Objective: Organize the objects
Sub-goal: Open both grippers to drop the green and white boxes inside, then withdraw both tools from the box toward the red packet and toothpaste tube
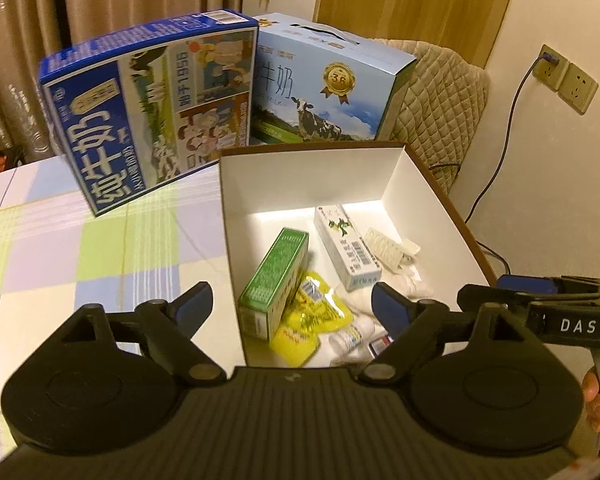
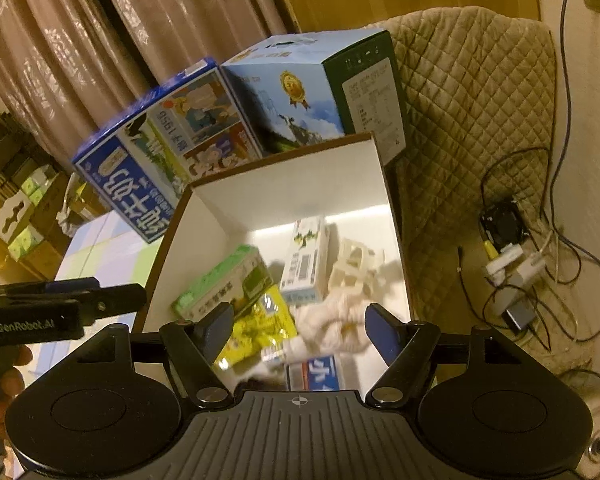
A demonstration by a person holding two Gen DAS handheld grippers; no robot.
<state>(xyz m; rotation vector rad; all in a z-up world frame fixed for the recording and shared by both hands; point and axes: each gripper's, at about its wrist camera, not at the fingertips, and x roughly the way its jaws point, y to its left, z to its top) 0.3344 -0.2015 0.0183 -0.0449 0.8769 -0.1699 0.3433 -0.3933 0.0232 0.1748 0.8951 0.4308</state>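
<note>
both grippers, left gripper and right gripper, hang wide apart and empty over the white box, where green carton, yellow pouch and white carton already lie; sorting looks nearly done, milk cases outside.

Beyond my jaws stood two milk cartons side by side: a dark blue milk carton leaning on the checked tablecloth, and a pale blue milk carton touching it. Behind hung brown curtains. A quilted cover lay nearby, with wall sockets and tangled cables.
</note>
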